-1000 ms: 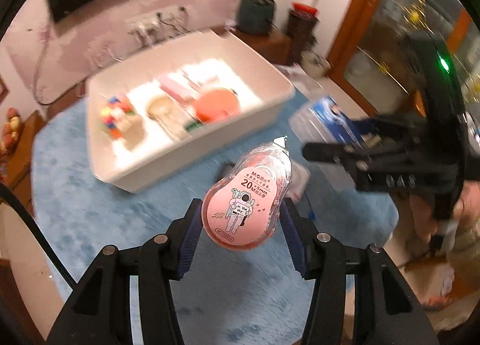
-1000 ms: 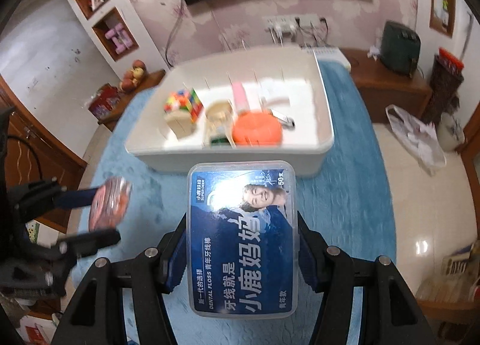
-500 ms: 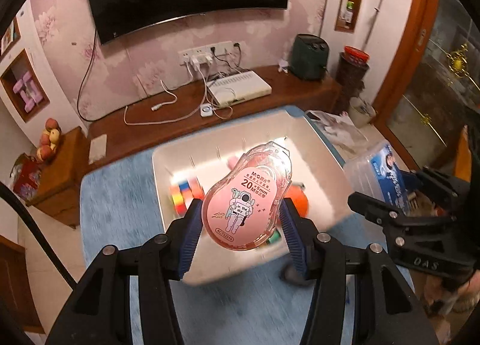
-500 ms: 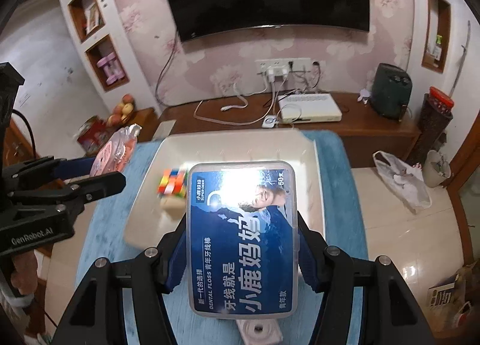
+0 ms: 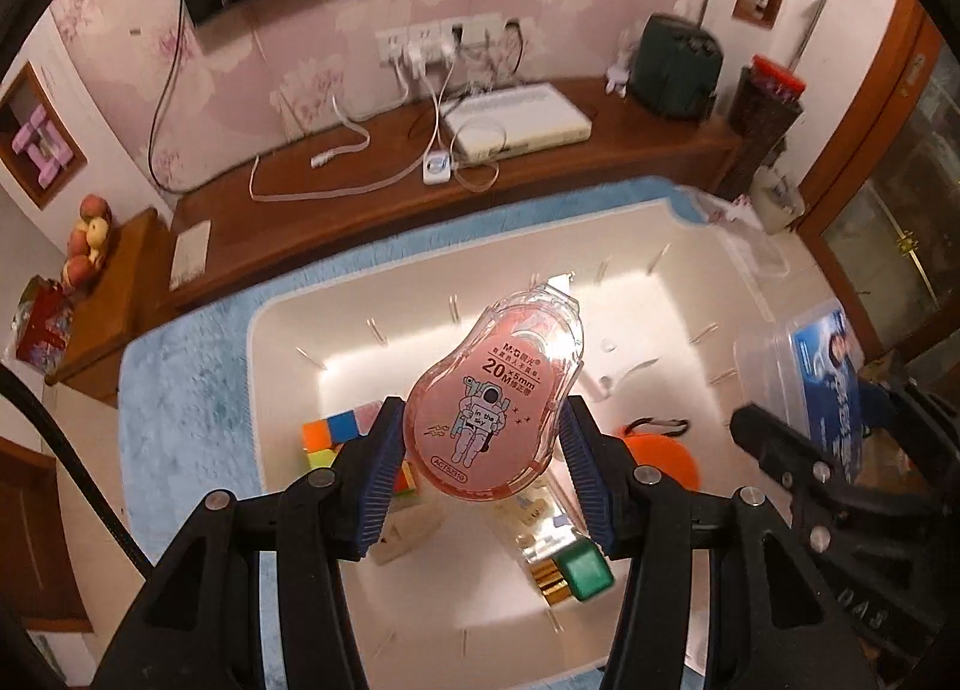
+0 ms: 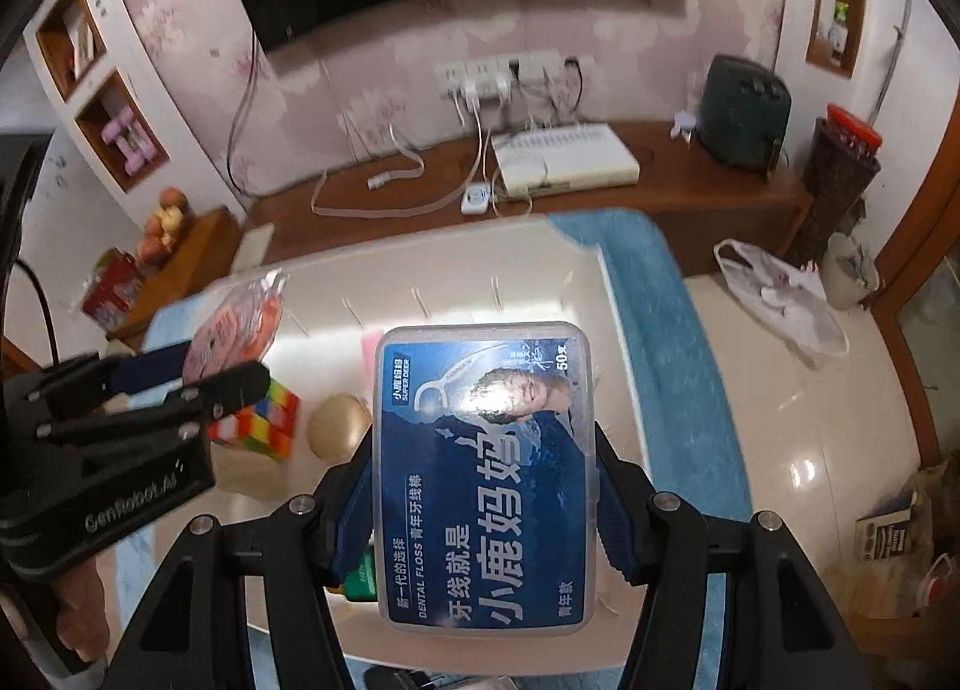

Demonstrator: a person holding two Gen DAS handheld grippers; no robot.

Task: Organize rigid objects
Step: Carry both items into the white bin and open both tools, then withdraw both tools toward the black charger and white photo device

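My left gripper is shut on a pink correction-tape dispenser and holds it above the white storage bin. My right gripper is shut on a clear dental floss box with a blue label, also above the bin. The bin holds a colour cube, an orange round thing and a green-capped item. The right gripper with the floss box shows at the right of the left wrist view. The left gripper with the dispenser shows at the left of the right wrist view.
The bin stands on a blue fluffy mat. Behind it runs a wooden shelf with cables and a white router. A tan round item lies in the bin. A tiled floor is on the right.
Both grippers have moved forward and over the bin with their objects still held. The bin now lies directly under both, closer than before.
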